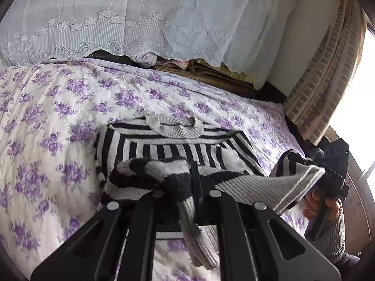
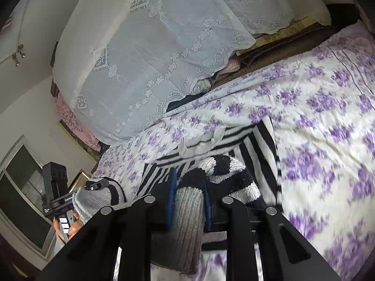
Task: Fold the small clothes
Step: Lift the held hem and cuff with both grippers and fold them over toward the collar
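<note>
A small black-and-white striped knit sweater point(image 1: 178, 145) with a grey ribbed collar lies on the bed, its collar at the far side; it also shows in the right wrist view point(image 2: 234, 145). My left gripper point(image 1: 195, 182) is shut on the sweater's grey ribbed hem and holds it lifted over the body. My right gripper point(image 2: 187, 192) is shut on the hem too, with grey ribbing pinched between its blue pads. In the left wrist view the right gripper point(image 1: 302, 161) grips the other hem corner at the right. In the right wrist view the left gripper point(image 2: 93, 186) shows at the left.
The bed has a white cover with purple flowers point(image 1: 58, 117). A tall pile under a white lace cloth point(image 1: 140, 18) stands along the far side. A brick-pattern curtain point(image 1: 328, 75) and a bright window are at the right. Folded blankets point(image 1: 211, 70) lie under the lace.
</note>
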{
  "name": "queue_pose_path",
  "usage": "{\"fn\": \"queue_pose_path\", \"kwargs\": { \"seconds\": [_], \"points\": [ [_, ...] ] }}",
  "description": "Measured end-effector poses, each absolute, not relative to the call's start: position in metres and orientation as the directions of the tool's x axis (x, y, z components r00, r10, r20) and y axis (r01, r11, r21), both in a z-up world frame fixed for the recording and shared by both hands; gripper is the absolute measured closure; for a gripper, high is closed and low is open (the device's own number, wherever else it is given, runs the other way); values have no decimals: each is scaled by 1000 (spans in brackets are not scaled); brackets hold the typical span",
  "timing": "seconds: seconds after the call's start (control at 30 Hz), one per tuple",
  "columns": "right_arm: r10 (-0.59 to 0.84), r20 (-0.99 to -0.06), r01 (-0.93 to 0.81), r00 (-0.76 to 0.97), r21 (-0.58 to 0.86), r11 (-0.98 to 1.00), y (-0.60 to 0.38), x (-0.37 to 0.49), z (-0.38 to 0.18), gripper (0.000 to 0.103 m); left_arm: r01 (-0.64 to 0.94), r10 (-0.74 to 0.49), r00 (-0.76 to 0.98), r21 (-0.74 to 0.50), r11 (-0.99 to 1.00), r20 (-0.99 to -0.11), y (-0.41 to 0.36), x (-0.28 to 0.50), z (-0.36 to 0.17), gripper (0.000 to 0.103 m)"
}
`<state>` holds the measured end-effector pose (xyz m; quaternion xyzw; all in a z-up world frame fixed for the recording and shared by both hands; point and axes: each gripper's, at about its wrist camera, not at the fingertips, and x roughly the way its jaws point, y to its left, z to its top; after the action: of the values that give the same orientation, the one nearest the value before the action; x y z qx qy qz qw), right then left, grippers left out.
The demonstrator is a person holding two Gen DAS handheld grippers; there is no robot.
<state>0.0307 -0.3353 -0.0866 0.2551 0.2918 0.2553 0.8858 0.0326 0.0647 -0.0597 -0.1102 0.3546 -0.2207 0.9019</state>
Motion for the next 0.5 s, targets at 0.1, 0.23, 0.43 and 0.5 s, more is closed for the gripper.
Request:
{"fn": "queue_pose_path", "kwargs": {
  "seconds": [0.1,0.23,0.43,0.5],
  "points": [
    [599,-384,-300,702,604,738,-333,51,-85,81,306,-468,659,-358,882,-588,67,46,-59,96],
    [576,-396,-277,715,597,753,-330,79,-87,81,270,-437,674,-351,896,-596,73,66,-64,96],
    [576,-419,-214,702,646,732,-331,129,-108,81,229,-432,655,-383,895,-619,82,100,-80,96],
    [577,-433,-188,693,663,724,-330,144,-119,81,215,-426,648,-386,897,-631,82,112,-87,96]
  ]
}}
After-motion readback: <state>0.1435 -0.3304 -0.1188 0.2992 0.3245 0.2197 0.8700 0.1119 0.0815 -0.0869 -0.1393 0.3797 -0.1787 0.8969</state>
